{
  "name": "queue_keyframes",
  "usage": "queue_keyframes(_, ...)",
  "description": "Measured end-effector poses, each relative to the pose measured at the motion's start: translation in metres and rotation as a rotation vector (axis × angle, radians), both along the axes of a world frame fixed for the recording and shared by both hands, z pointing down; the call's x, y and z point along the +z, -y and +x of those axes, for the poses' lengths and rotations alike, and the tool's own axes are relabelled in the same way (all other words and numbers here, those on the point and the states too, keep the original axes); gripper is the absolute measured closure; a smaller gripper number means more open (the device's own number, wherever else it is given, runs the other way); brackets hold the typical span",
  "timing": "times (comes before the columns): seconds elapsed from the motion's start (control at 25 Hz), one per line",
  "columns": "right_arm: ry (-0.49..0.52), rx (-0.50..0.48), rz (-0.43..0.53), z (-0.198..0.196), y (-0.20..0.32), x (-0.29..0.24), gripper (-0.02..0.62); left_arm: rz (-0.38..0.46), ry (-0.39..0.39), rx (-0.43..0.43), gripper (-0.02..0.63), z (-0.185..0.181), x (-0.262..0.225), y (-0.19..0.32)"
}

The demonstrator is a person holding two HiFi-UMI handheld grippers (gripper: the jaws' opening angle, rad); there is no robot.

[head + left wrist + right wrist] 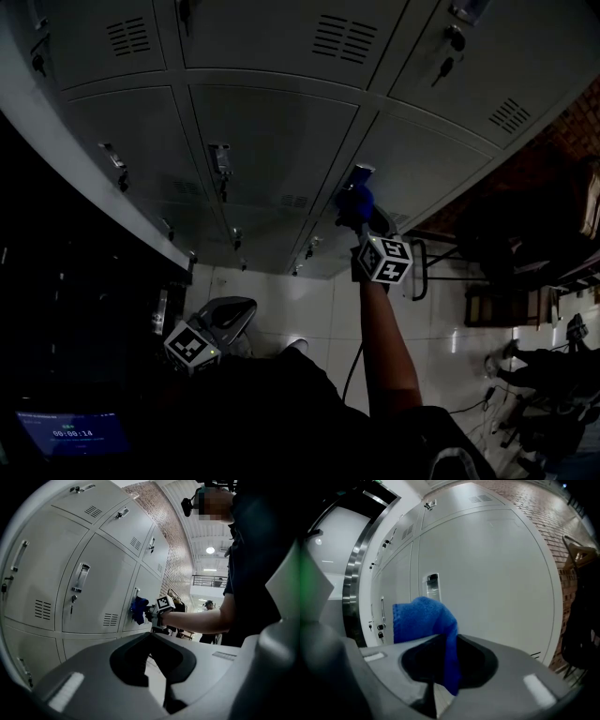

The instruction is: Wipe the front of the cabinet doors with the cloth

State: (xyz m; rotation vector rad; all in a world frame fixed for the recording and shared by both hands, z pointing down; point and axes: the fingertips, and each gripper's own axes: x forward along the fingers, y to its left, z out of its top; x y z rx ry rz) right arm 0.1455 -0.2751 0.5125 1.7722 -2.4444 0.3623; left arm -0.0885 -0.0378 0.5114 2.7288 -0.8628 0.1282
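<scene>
blue cloth clamped in the right gripper, at a locker door front
right gripper jaws are clenched on the cloth. it is a thick terry piece, bunched above the tips, with one fold hanging down between them. the cloth sits at the front of a pale grey cabinet door, just below the door's recessed latch plate. left gripper jaws are together at the tips with nothing between them. it is held low, well apart from the right gripper, over the white tiled floor.

Small screen, timer approx 00:00:24, nothing else legible
</scene>
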Motion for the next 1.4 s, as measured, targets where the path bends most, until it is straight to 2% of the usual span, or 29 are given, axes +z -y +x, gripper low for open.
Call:
queue_keyframes(0.2, 0.006, 0.011, -0.015, 0.016, 0.002, 0.007, 0.526, -0.005, 0.007, 0.008, 0.606, 0.008, 0.001, 0.002)
queue_keyframes(0.36, -0.010, 0.055, -0.028, 0.041, 0.000, 0.015, 0.526, -0.010, 0.010, 0.019, 0.606, 0.017, 0.001, 0.005)
queue_keyframes(0.92, -0.002, 0.240, -0.058, 0.158, -0.007, 0.027, 0.526, -0.014, 0.015, 0.072, 0.606, 0.054, 0.005, 0.010)
queue_keyframes(1.16, 0.008, 0.321, -0.070, 0.202, -0.012, 0.034, 0.526, 0.017, 0.029, 0.077, 0.606, 0.058, 0.011, 0.013)
queue_keyframes(1.4, 0.007, 0.351, -0.063, 0.215, -0.014, 0.037, 0.526, -0.008, 0.024, 0.051, 0.606, 0.057, 0.003, 0.011)
